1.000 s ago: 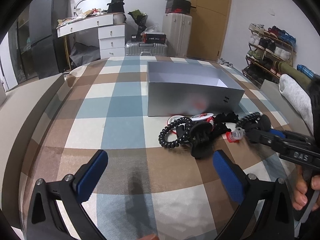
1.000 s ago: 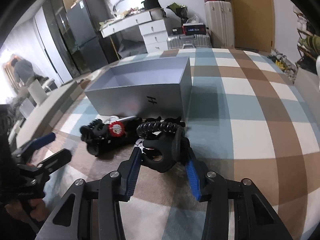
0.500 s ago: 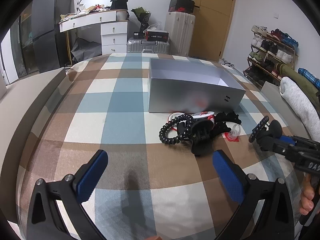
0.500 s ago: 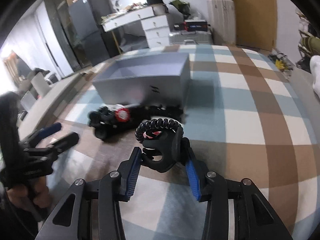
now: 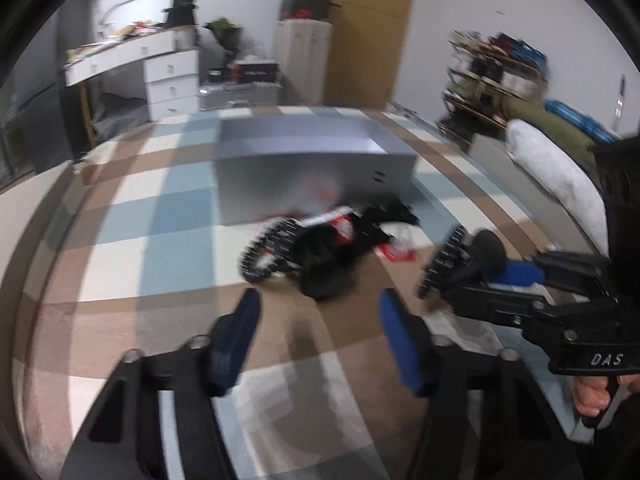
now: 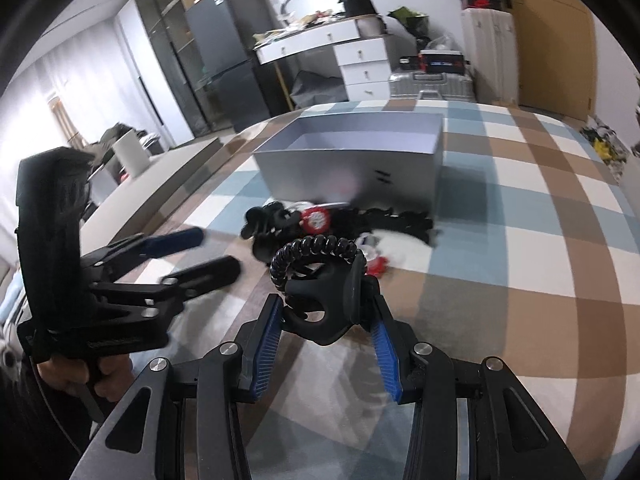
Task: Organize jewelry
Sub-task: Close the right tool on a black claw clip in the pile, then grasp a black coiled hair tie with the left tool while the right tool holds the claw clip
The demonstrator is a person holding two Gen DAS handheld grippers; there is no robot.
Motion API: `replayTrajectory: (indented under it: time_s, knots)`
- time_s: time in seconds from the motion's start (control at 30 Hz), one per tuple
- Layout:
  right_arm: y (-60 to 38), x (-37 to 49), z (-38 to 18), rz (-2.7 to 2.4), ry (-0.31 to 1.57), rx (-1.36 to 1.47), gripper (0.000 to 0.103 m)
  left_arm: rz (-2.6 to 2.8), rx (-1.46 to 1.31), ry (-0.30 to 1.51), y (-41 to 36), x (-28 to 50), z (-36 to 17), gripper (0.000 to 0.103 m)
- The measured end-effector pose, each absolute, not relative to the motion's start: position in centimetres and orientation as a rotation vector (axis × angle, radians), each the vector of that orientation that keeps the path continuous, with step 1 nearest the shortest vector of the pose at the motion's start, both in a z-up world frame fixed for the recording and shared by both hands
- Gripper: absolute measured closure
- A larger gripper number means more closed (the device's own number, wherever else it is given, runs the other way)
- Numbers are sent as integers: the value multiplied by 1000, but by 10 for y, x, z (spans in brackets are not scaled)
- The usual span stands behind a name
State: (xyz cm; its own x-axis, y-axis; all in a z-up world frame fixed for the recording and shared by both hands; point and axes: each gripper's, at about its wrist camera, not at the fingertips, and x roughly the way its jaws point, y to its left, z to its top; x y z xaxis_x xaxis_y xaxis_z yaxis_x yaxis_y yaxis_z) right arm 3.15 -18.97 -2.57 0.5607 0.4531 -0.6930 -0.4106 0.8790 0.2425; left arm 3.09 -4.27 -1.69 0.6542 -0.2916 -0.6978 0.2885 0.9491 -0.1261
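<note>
Jewelry (image 6: 340, 224) lay heaped on the checked bed just ahead of both grippers, against the near wall of the open grey box (image 6: 352, 160), probably its destination. The right gripper (image 6: 326, 322) was clamped on a black claw clip (image 6: 324, 300) with a coil band (image 6: 316, 252) looped on it, held clear of the heap as if to carry it to the box. The left gripper (image 5: 320, 332) was closing with nothing between its pads, just short of the heap.
</note>
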Motion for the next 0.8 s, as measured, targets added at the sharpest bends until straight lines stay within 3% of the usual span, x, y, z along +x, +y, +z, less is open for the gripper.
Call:
replayTrajectory:
  time_s: [0.57,0.73,0.8]
  knots:
    - [-188,31,-26,545,845,82,61,-447,92,826,-66,23,-18,51]
    - [-185,29,-22,581,847,93,61,-471,97,806,-68,19,-16,65]
    - [-183,29,-21,580,845,89,61,-493,100,801,-69,18,-15,79]
